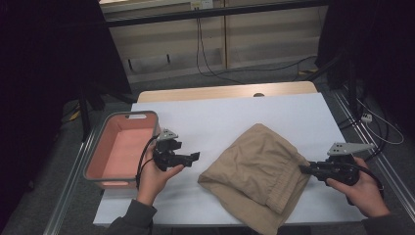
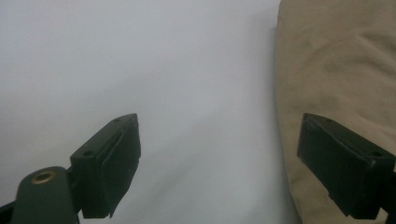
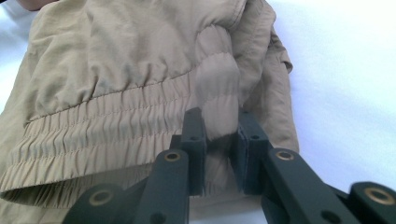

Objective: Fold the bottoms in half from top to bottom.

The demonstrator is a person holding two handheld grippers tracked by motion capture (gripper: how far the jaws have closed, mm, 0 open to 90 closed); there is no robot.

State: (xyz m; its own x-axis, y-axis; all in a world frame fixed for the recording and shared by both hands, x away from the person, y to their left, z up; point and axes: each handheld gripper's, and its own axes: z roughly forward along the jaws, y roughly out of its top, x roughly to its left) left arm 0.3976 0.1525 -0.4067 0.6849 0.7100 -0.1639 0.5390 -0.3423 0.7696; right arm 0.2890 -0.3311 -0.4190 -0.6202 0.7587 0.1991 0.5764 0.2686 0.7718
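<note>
Right gripper (image 3: 219,154) fingers pinch the tan shorts (image 1: 259,171) — left gripper (image 1: 193,157) fingers spread, holding nothing.

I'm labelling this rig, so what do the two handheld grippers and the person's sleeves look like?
Both the left gripper and the right gripper are black, with blocky two-jaw tips, brass-coloured pivot pins, a grey three-cornered top plate and a trailing black cable. The sleeves are dark grey.

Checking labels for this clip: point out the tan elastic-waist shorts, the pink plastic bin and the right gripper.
tan elastic-waist shorts (image 1: 254,161), high view, middle of the fabric
pink plastic bin (image 1: 96,154), high view, left rim
right gripper (image 3: 218,149), right gripper view, between fingertips
</note>
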